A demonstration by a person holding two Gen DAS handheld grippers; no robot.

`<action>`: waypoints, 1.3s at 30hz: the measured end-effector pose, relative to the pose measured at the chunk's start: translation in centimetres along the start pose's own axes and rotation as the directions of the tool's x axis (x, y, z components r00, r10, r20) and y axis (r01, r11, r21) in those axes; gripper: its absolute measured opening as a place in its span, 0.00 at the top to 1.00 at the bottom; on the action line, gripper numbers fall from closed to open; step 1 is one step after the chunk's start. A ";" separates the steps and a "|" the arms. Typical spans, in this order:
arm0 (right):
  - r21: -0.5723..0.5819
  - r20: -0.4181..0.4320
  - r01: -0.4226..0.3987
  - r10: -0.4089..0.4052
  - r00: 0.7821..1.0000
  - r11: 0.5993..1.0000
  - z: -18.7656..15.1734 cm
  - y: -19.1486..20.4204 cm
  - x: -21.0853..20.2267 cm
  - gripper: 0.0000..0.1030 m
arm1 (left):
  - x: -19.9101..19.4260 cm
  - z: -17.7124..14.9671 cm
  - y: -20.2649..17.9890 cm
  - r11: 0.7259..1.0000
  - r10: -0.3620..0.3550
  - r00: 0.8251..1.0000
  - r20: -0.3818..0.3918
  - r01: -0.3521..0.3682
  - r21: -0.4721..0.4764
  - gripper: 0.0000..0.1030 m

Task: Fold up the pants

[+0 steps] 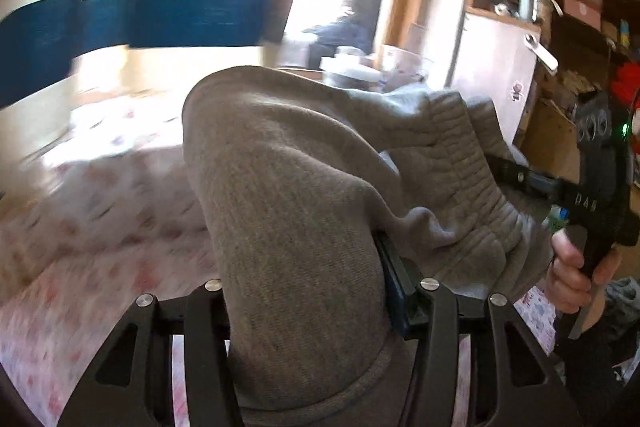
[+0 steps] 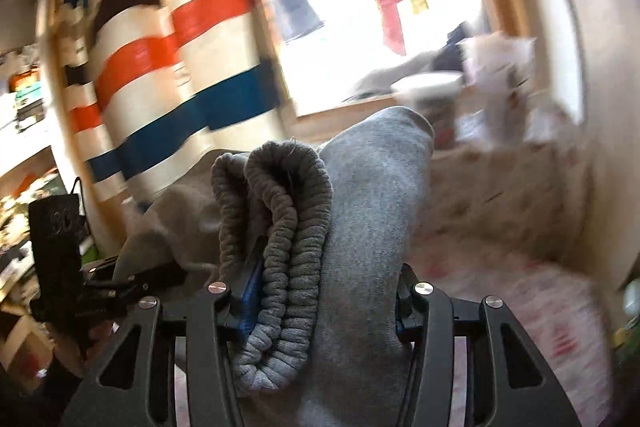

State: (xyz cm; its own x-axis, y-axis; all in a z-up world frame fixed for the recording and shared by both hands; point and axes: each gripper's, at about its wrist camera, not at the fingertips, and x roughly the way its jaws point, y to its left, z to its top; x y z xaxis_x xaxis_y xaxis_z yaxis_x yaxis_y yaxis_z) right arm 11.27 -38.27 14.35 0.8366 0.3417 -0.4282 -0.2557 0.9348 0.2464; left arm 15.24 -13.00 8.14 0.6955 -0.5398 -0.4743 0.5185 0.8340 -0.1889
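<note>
Carry/lift step: left gripper (image 1: 316, 311) clamped on a leg end of the grey pants (image 1: 304, 187), right gripper (image 2: 320, 299) clamped on the ribbed waistband (image 2: 288, 227), cloth bunched between both above the floral bed (image 1: 100, 267); next, likely lay flat.

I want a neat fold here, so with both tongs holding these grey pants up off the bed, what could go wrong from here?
1. The right tongs pinch the bunched ribbed waistband together with other cloth; a layer could slip out and spoil the alignment.
2. The left tongs grip a thick roll of the grey pants, so setting it down on the floral bedsheet may leave a lump rather than a flat fold.
3. Both views are motion-blurred; a fast swing might tug fabric loose.
</note>
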 end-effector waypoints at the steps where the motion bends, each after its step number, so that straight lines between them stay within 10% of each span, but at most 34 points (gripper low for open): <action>1: -0.006 0.015 0.032 -0.032 0.999 0.999 0.7 -1.1 0.0 0.51 | 1.0 0.4 -0.6 1.000 -0.010 1.000 0.002 0.010 0.004 0.51; 16: 0.072 -0.081 0.296 -0.290 0.954 0.952 -1.5 -14.5 7.8 0.51 | 16.7 -1.5 -4.8 1.000 0.002 0.988 -0.153 0.002 0.027 0.51; 20: 0.065 -0.178 0.418 -0.402 0.898 0.906 -3.3 -16.8 11.5 0.47 | 17.5 -2.5 -4.1 1.000 0.020 0.989 -0.149 -0.019 0.011 0.50; 26: 0.105 -0.272 0.450 -0.410 0.871 0.887 -4.5 -19.5 13.3 0.42 | 17.7 -2.5 -4.9 0.997 0.063 0.988 -0.141 -0.056 0.051 0.45; 32: 0.030 -0.239 0.510 -0.489 0.839 0.860 -4.5 -18.6 13.5 0.28 | 18.3 -1.9 -5.3 0.993 0.101 0.982 -0.159 -0.090 0.078 0.37; 39: -0.211 -0.028 0.654 -0.673 0.739 0.727 -3.6 -13.5 12.4 0.23 | 13.5 -2.2 -5.9 0.960 0.224 0.974 0.015 -0.224 0.168 0.23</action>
State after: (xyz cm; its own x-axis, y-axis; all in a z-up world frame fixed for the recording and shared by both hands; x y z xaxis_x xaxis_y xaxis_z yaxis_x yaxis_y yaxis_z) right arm 23.34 -46.31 2.56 0.7765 -0.3741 -0.5070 0.2589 0.9231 -0.2845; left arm 20.45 -24.96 0.97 0.8017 -0.3405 -0.4912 0.4258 0.9022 0.0694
